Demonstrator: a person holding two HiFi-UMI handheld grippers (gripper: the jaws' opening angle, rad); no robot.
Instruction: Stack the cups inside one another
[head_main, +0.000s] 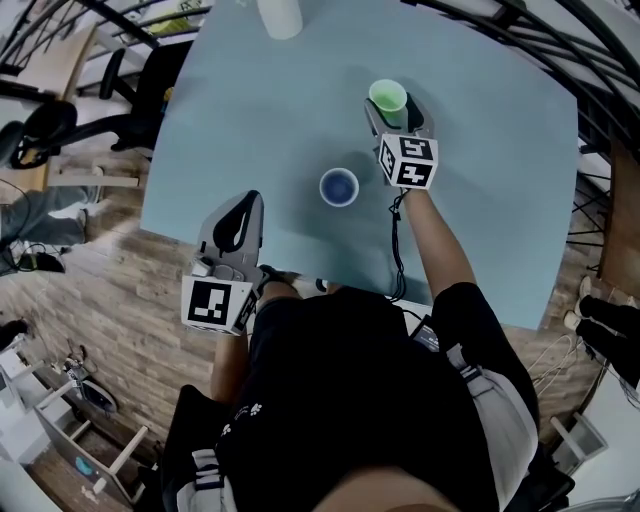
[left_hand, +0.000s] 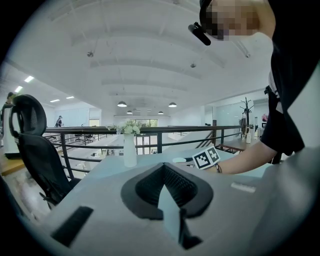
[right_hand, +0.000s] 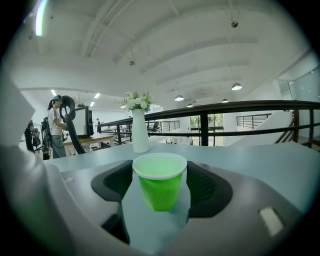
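Jaws of the right tool (head_main: 398, 108) are closed lightly on the green cup (right_hand: 160, 186), one dark pad against each side of its rim. The right gripper view shows the cup upright and empty, and its base appears to rest on the table (head_main: 480, 190). The grip looks gentle, with no dent in the rim.

Down at the near left corner of the table, the left tool (left_hand: 164, 166) has its jaws drawn together at the tips with nothing between them. It hangs idle, well apart from either cup.

Between the two tools, nearer the person than the green cup, the blue cup (head_main: 339, 187) stands upright with its mouth open to the ceiling. Nothing is nested in it, and the two cups are clearly apart. Farther off, at the far edge, a white vase (right_hand: 140, 134) of flowers stands out of the way.

By this showing, the stacking itself has not begun. One cup is taken hold of and none is inside another. What seems to remain is lifting the green cup, carrying it over the blue one, lowering it squarely into that open mouth, and letting go. No other cups are visible.
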